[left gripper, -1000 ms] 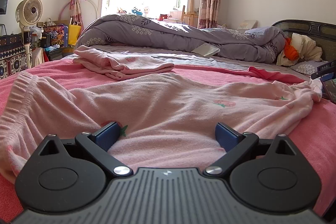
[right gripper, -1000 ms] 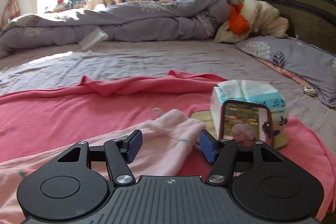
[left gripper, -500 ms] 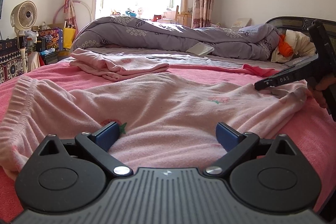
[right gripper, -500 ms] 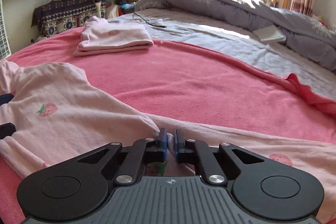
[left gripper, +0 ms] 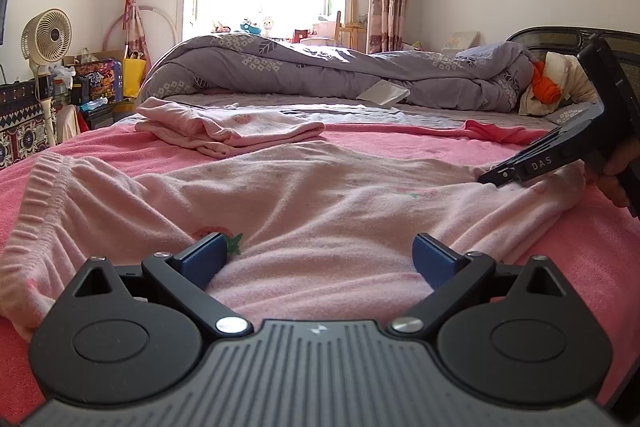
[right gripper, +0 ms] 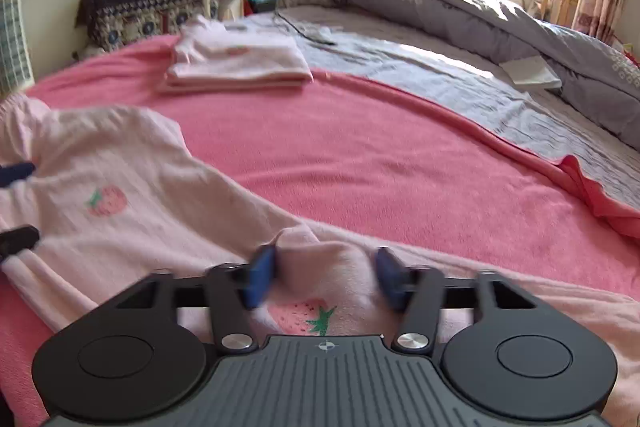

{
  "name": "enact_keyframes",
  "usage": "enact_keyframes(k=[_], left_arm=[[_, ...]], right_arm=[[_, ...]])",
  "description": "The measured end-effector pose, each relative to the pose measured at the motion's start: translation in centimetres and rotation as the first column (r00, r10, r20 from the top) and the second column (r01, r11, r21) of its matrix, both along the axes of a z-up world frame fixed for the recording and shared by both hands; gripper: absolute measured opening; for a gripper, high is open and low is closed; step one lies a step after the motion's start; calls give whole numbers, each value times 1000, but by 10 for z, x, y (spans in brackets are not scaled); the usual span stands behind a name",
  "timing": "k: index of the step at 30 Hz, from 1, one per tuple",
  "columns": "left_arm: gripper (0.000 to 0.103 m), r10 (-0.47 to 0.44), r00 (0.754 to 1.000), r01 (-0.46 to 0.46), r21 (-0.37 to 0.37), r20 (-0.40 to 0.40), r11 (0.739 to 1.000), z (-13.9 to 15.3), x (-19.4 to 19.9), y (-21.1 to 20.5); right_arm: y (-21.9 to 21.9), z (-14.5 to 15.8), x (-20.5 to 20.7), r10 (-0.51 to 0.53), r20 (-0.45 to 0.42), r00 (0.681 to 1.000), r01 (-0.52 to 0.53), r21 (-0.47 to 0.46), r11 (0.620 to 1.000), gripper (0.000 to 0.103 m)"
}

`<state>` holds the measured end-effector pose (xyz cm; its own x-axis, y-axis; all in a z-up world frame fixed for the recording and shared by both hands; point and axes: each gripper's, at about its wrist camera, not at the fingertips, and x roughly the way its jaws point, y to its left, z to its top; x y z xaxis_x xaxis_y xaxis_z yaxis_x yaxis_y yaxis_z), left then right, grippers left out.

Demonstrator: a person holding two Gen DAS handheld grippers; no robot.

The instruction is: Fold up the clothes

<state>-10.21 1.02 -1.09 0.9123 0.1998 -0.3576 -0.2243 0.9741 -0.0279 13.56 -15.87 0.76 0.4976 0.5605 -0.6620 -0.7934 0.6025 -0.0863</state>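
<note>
Pale pink garment (left gripper: 320, 195) in fuzzy knit, scattered with small red strawberries with green leaves. Spread lengthwise and rumpled across the pink blanket (right gripper: 360, 155) on the near part of the bed, with a ribbed, gathered band at its left end in the left wrist view and long soft creases through its middle.

Left gripper (left gripper: 320, 255) low over the near edge of the garment, jaws wide apart, nothing between the blue pads but flat cloth beneath, one strawberry just beside the left pad.

Right gripper (right gripper: 324, 279) at the other end of the garment, held by a hand (left gripper: 616, 167). Jaws just now opening, pads apart with a raised hump of the pink cloth standing between them; too blurred to tell whether either pad touches it.

Farther back on the blanket, well apart: a folded pink pile (left gripper: 224, 131) of the same fabric. Beyond that, a bunched grey quilt (left gripper: 320, 67).
</note>
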Motion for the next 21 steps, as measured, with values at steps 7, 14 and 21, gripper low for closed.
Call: enact_keyframes(k=[7,14,21], left_arm=[[100,-12,1000,12,2,4,1000,1,-4,1],[101,-35,999,35,6,9,999,3,-14,2],[102,-49,999,49,23,-3,999,2,-16,-1]], right_arm=[[17,15,13,-99,85,991,92,88,992,10],[31,13,15,-124,118,985,124,8,992,60],[53,49,-13,19,-7,1000,-17,187,982,47]])
